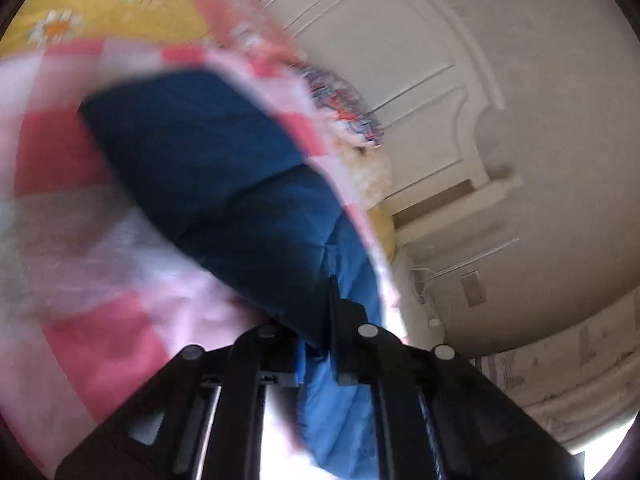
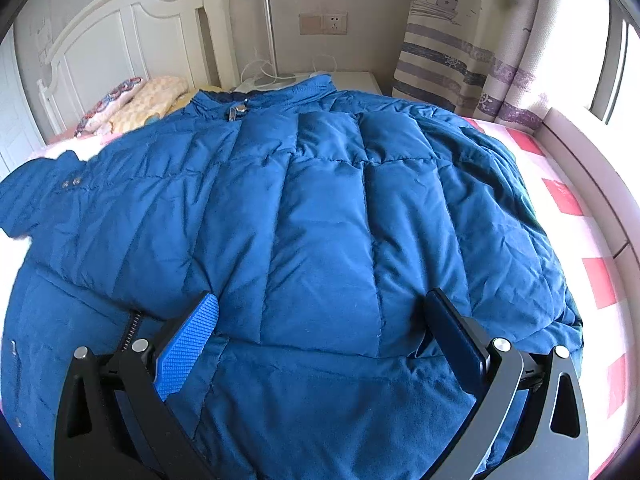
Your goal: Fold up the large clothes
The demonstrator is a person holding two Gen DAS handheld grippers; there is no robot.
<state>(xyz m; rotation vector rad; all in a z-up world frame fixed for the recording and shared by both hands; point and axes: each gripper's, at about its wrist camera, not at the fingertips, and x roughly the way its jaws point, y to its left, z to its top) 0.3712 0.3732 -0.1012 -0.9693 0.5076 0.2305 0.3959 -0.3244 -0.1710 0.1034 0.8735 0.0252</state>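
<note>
A: How are the tongs seen?

B: The left gripper (image 1: 320, 344) is clenched on a fold of the blue quilted puffer jacket (image 1: 208, 168). The right gripper (image 2: 320, 320) is held released, its blue ribbed pads (image 2: 188, 344) set apart over the jacket (image 2: 320, 208).

A: Where is the jacket laid?

B: It is spread on the pink-and-white checked bedsheet (image 2: 568, 200). Beyond, a white panelled headboard (image 2: 120, 36) is seen.

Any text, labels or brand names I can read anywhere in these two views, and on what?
None readable.
Jacket: no label or logo shows; its snaps are too small to read.
Curtain: a ship and stripes, no words.
Wall socket: no markings legible.
Left view: too blurred to read.
</note>
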